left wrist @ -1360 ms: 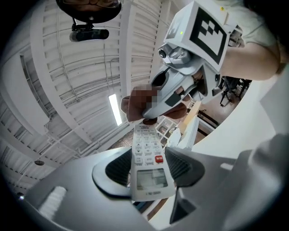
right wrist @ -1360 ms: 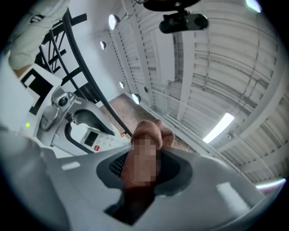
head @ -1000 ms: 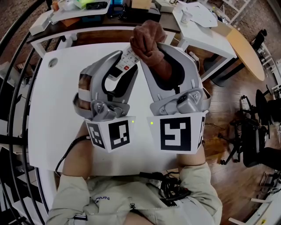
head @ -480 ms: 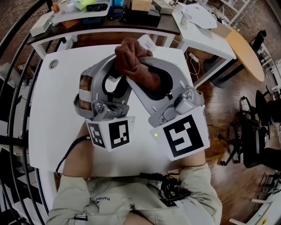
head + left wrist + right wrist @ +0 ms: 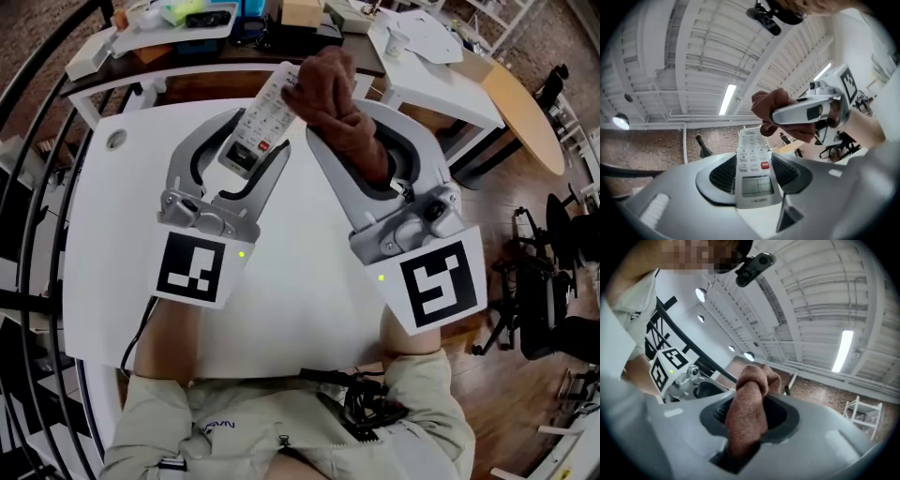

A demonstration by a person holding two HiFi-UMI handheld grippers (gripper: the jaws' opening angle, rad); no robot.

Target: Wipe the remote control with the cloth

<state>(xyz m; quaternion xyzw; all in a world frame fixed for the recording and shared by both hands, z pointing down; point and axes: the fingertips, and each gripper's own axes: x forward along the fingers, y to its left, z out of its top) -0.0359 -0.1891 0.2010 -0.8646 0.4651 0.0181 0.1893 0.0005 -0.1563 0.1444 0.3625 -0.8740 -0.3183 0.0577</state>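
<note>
Pinching one white remote control point(image 5: 267, 111) by its display end, the left gripper's point(image 5: 247, 153) fingers hold it above the white desk point(image 5: 300, 300), whose near half is open. The right gripper's point(image 5: 361, 141) fingers clamp one brown cloth point(image 5: 330, 89), bunched against the remote's far end. Beyond the desk's far edge stand a cluttered bench point(image 5: 141, 37) and a second white desk point(image 5: 441, 70); a dark railing point(image 5: 33, 234) curves along the left.

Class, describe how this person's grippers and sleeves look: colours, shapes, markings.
The left gripper and right gripper are grey, curved two-jaw shells with dark ribbed pads. Each carries a white cube with black square markers and a green light. Sleeves are beige.
</note>
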